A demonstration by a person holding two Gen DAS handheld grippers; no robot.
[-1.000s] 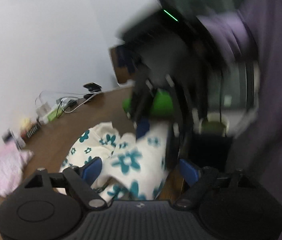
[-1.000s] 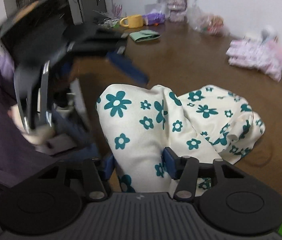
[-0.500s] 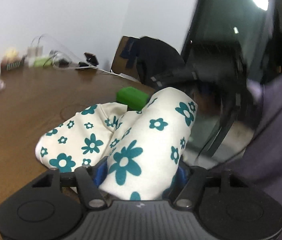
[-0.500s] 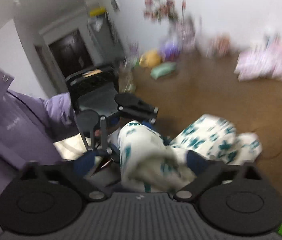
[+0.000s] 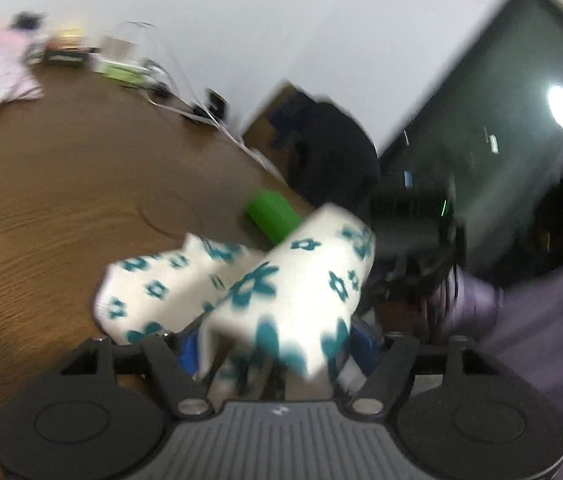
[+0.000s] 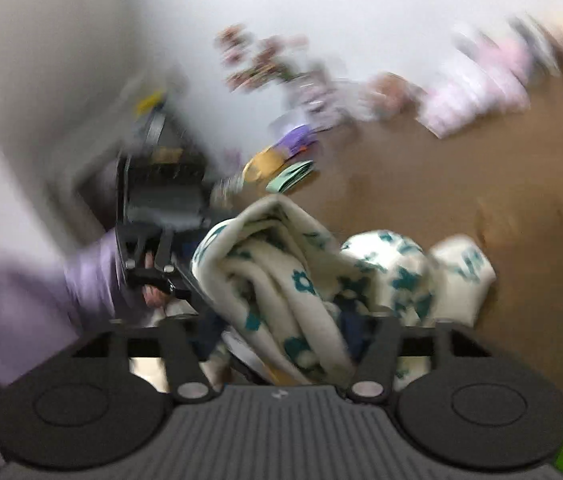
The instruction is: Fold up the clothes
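A cream garment with teal flowers [image 5: 293, 288] rises in a bunched roll from between the blue pads of my left gripper [image 5: 273, 348]. Its jaws are opening, and the cloth still fills the gap. The garment's other end lies on the brown table [image 5: 61, 184]. In the right wrist view the same garment [image 6: 281, 264] hangs in crumpled folds between the pads of my right gripper [image 6: 281, 334], whose jaws are closing on it. The other gripper shows as a dark blur in each view: right gripper [image 5: 413, 232], left gripper [image 6: 161, 216]. Both views are blurred by motion.
A green block [image 5: 271, 212] lies on the table just behind the garment. Pink clothes [image 6: 477, 92], flowers [image 6: 273, 68], a yellow mug [image 6: 261, 164] and a folded green cloth [image 6: 291, 176] sit along the wall. Cables [image 5: 169, 92] lie at the far edge. A purple sleeve [image 6: 21, 300] is close.
Both grippers have rolled and shifted, still with the garment between their pads. The right fingers spread wider half a second ago and have since narrowed. The cloth is now more bunched and lifted.
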